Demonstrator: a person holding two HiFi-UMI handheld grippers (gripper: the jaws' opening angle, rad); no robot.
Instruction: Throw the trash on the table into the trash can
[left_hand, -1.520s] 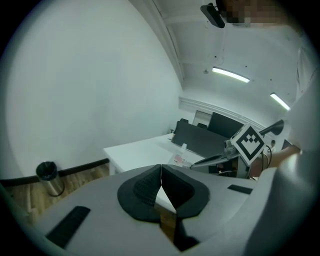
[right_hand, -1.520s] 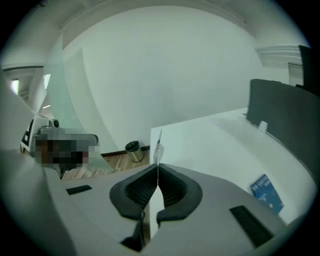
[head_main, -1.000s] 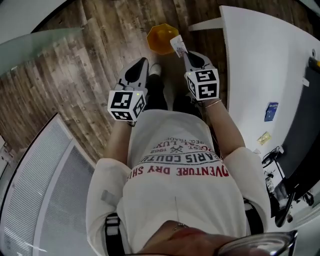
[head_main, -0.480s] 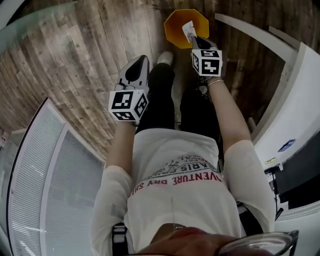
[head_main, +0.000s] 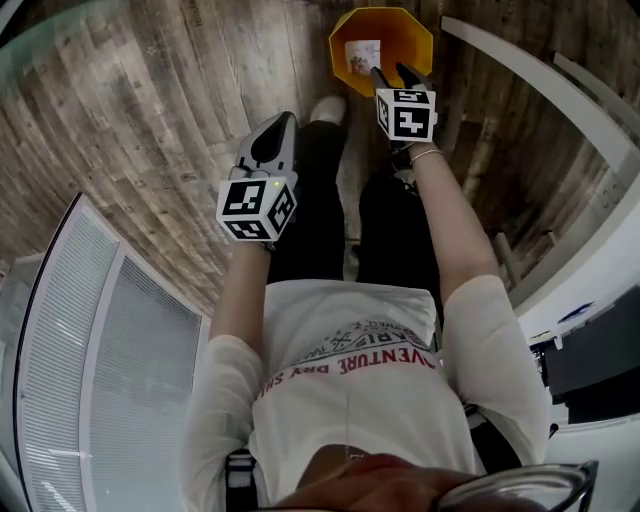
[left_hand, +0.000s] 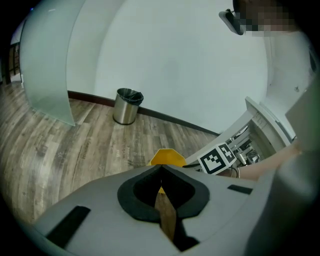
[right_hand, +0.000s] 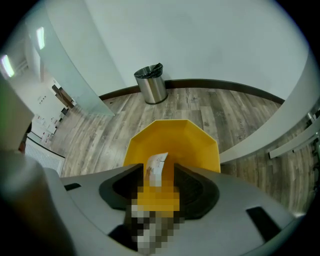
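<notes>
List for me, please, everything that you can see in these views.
Wooden plank floor: one, grey-brown, all around.
Yellow octagonal plastic bin: one, yellow, on the floor, at the head view's top.
White paper scrap: one, white, over the yellow bin's opening.
Silver round metal bin: one, silver, black liner, by the white wall.
Frosted glass panel: one, pale, left of the silver bin.
Left gripper: one, grey, jaws shut, empty.
Right gripper: one, grey, above the yellow bin; jaws have just been opening, scrap loose between them.

bin (head_main: 400, 38): yellow | paper (head_main: 362, 55): white, brownish marks | floor (head_main: 150, 120): grey-brown wood grain | can (left_hand: 126, 109): silver, black top | shirt (head_main: 350, 325): white, red lettering
</notes>
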